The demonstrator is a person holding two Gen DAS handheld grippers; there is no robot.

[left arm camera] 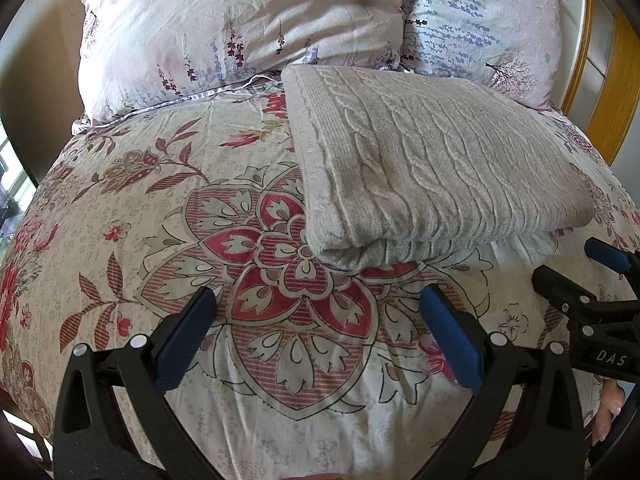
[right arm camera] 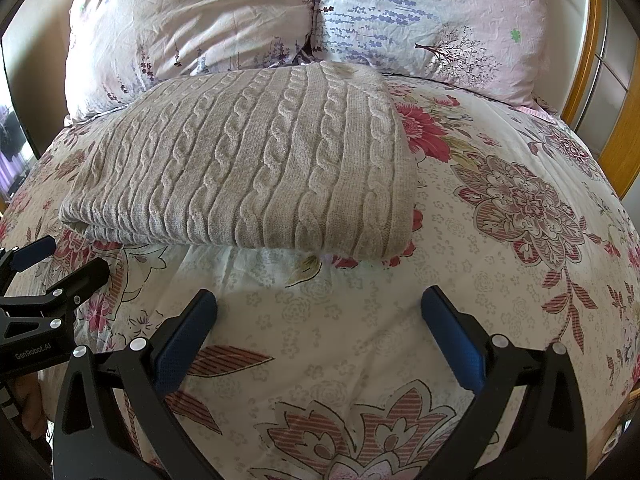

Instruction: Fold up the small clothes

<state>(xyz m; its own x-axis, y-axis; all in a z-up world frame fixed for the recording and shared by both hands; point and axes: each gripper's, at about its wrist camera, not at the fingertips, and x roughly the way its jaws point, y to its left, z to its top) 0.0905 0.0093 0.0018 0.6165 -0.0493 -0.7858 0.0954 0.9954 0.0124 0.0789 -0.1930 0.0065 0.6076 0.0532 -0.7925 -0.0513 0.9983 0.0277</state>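
**Both claws spread, sweater lying folded on the bed**

Left claw is hovering over the flowered bedspread with its two blue-padded fingers spread wide and nothing between them. Below the gap, the big red-and-white flower print of the cover is showing. Just beyond the fingertips, the folded sweater is lying flat on the bed, its rounded folded edge facing the claw, apart from it and touching neither finger. At the right edge of this view, the right claw is poking in from the side, low beside the sweater's near corner.

Right claw is likewise holding its fingers wide apart, gripping nothing, above a pale stretch of the bedspread. Ahead of it, the sweater is sitting as a neat beige cable-knit rectangle, its near edge apart from the fingertips. From this side, the left claw is showing at the left border, near the sweater's near-left corner; whether it is touching the knit cannot be told.

Beyond the sweater, two pillows in pale lavender-print cases are leaning side by side at the head of the bed, the sweater's far edge reaching up just in front of them. A wooden headboard is showing at the right, behind the pillows.
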